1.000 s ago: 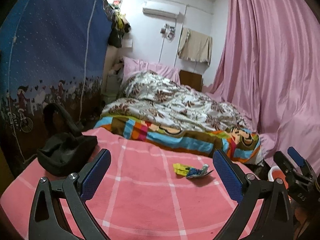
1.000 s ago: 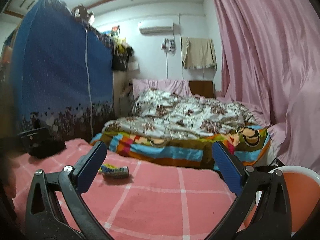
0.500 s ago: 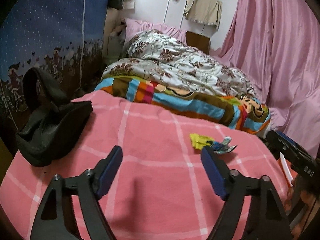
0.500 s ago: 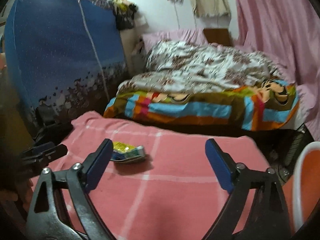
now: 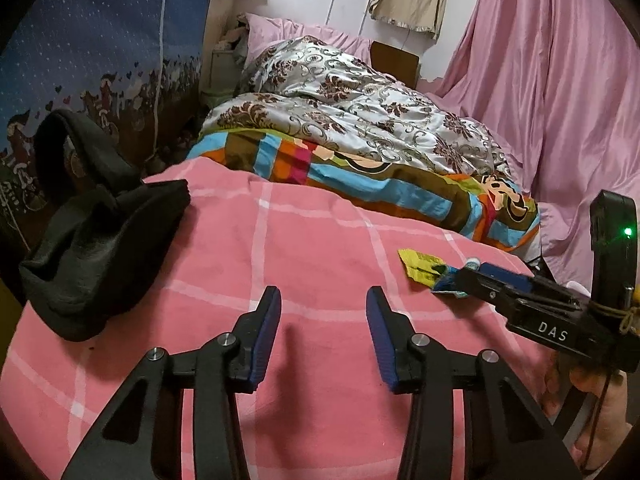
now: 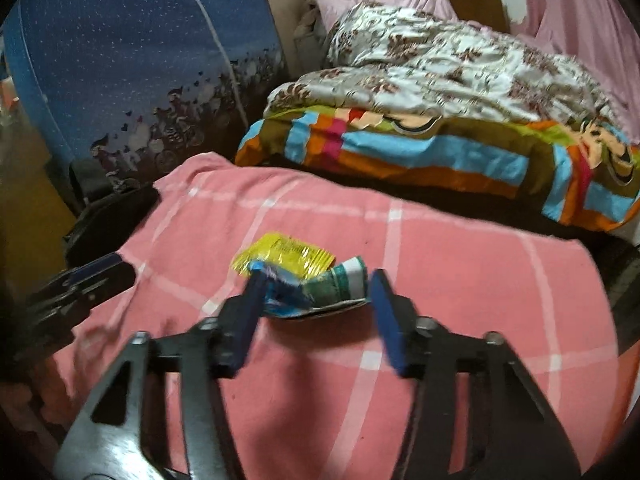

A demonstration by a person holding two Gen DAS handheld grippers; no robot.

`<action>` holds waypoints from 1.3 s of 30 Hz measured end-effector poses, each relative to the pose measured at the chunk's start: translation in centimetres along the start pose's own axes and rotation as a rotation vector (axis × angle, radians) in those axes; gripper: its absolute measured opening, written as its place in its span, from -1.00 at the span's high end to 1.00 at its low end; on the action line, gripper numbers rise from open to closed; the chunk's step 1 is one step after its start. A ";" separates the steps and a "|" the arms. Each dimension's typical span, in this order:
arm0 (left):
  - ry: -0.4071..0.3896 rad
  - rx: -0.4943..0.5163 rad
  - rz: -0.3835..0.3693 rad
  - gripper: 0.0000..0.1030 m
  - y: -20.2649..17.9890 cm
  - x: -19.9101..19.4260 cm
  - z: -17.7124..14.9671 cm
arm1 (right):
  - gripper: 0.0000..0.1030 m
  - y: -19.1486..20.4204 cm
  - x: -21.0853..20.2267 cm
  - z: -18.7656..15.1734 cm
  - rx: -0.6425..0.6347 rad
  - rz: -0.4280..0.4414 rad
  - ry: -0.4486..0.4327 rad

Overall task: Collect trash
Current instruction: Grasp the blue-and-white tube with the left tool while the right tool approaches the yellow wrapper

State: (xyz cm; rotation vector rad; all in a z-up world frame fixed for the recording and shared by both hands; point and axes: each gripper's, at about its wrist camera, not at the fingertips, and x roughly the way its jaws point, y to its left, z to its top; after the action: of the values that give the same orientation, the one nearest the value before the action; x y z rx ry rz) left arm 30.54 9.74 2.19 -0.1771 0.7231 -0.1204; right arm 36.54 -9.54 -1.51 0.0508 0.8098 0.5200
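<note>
So compared to half a second back, the right gripper (image 6: 316, 304) has dropped right down onto the wrappers (image 6: 304, 276). That little pile of trash, a yellow packet with a blue and a green one crumpled against it, sits on the pink checked blanket (image 6: 460, 280) that covers the surface, and now it fills the gap between the right fingers (image 6: 384, 312). They're apart, one on each side of the wrappers, and have narrowed a lot since the earlier frame. The left one looks like it's touching the blue wrapper, but nothing's pinched. That view is a bit blurry.

The left gripper (image 5: 323, 334) has narrowed too. Its fingers (image 5: 264, 336) are apart and hold nothing, hovering over bare blanket well to the left of the wrappers (image 5: 424, 270). In the left view you can see the right gripper (image 5: 480, 276) coming in from the side, its tip at the wrappers, with the hand (image 5: 592, 412) gripping it at the edge of the frame.

The black bag (image 5: 96, 240) lies further left of the wrappers, at the blanket's edge. The bed (image 5: 360, 120) with its rumpled quilt is beyond the wrappers.
</note>
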 end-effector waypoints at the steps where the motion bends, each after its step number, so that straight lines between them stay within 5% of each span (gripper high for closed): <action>1: 0.004 -0.002 -0.008 0.26 0.0 0.1 0.0 | 0.02 -0.1 0.0 -0.2 0.005 0.012 0.006; 7: 0.028 0.000 -0.037 0.26 -0.6 0.8 0.2 | 0.76 -1.2 -0.2 -0.9 0.057 0.105 0.018; 21: 0.043 0.025 -0.178 0.26 -3.4 1.7 0.8 | 0.80 -2.2 -2.8 -1.7 0.037 0.064 -0.025; 31: 0.098 -0.010 -0.172 0.26 -5.8 5.3 2.0 | 0.77 -4.4 -3.7 -2.1 0.081 0.052 -0.034; 33: 0.117 -0.025 -0.180 0.61 -5.9 6.0 2.1 | 0.77 -4.6 -3.8 -2.1 0.088 0.054 -0.036; 39: 0.128 -0.032 -0.177 0.84 -5.8 6.4 1.9 | 0.75 -4.7 -3.9 -2.2 0.088 0.054 -0.037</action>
State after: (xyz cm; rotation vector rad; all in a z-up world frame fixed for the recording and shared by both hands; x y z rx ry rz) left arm 36.29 3.21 0.63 -0.2655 0.8371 -0.2913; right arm 34.76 -15.77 -1.54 0.1631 0.7970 0.5330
